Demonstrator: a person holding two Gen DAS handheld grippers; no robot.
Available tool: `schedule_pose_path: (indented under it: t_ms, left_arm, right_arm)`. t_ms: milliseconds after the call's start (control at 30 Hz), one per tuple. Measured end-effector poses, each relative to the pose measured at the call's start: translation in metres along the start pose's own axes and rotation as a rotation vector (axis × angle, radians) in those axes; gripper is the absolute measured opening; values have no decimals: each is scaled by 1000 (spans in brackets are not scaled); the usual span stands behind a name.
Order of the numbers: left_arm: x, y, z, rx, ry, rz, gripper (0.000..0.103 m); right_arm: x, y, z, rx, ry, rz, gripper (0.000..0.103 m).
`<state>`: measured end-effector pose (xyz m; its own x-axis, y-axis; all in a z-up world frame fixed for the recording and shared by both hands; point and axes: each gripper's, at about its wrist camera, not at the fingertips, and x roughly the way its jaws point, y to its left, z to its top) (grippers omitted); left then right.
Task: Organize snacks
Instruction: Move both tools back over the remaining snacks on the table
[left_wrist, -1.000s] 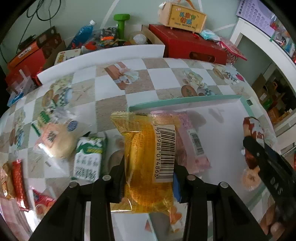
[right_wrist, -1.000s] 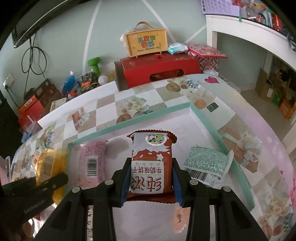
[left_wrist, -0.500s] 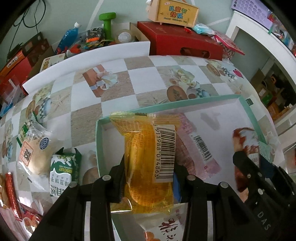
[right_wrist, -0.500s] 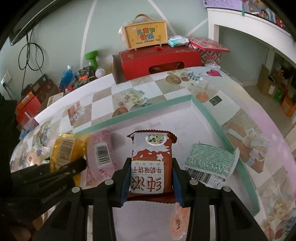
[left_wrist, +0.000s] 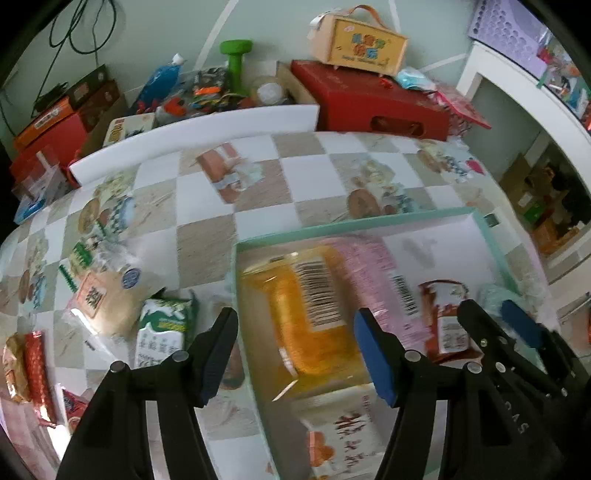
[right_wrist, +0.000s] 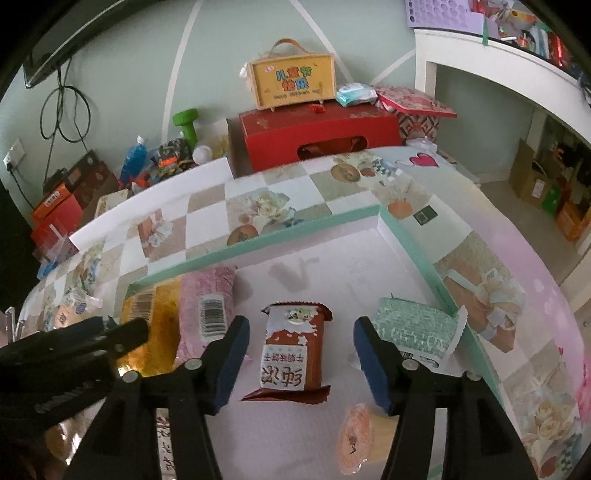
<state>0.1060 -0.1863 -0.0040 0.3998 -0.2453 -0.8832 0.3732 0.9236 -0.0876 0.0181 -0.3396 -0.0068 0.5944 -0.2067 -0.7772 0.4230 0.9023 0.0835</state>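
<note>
Yellow snack pack (left_wrist: 310, 321): translucent orange-yellow wrapper, white barcode label facing up, lying flat in teal-rimmed tray (left_wrist: 369, 221) at its left end, blurred in left wrist view. Brown-red snack pack (right_wrist: 293, 354): white panel w/ red characters, crimped ends, flat on tray floor near centre. Pink pack (right_wrist: 207, 314) w/ barcode just beside yellow pack, touching along one edge. Green-patterned pack (right_wrist: 417, 328) against right tray wall. White pack w/ red print (left_wrist: 343, 432) at near end of tray, below yellow pack.

Left gripper (left_wrist: 295, 354): fingers (left_wrist: 373, 354) spread wide, blue pads clear of yellow pack, nothing gripped; left finger outside tray rim, right finger over tray. Right gripper (right_wrist: 299, 365): fingers (right_wrist: 229, 365) spread wide either side of brown-red pack, gap visible both sides, no contact, nothing held.

Outside tray on checkered tabletop (left_wrist: 303, 177), left side: green-white biscuit pack (left_wrist: 162, 336), clear-bagged round pastry (left_wrist: 107, 299), red foil stick (left_wrist: 37, 365). Behind tabletop: red box (right_wrist: 317, 136), yellow carry case (right_wrist: 291, 81), green dumbbell (right_wrist: 186, 125).
</note>
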Motion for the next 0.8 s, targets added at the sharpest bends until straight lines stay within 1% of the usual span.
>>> schedule_pose_path:
  t_ms: [33,67,100,167,233,367,500,600,633,733,800]
  left_arm:
    - [1,1,-1,1,4,21,81]
    - [3,3,-2,1,5,49,89]
    - [4,6,-3,-3,6,57,90]
    - [5,10,-5,-16,12,49,90]
    - [4,13,-6,-24,6,52,90]
    - [1,16,-7,-44,-11,50,90]
    - [0,19,-7,-56,-27,38,90]
    - [0,19,-7,-49,-39,46,94]
    - [-1,19,-8,-47,-43,45,98]
    - [-4,19,-10,-37,-70,40,99]
    - [-6,20,-12,-44,-70,40,99]
  right_arm:
    - [2,-1,-1,0,4,-15,81]
    - [3,-1,-1,3,6,-22,83]
    - [4,-3,-1,11,8,-30,86]
    - [5,-8,-2,33,12,-32,91]
    - [7,-13,-2,55,14,-31,102]
    - [8,-15,-3,68,20,-10,103]
    - [8,-11,-3,49,15,-9,103]
    - [7,-9,-3,38,0,-5,103]
    - [7,-8,-4,33,-5,-9,103]
    - [9,-7,-4,24,-6,-19,103]
    - [9,-7,-4,25,-10,-16,103]
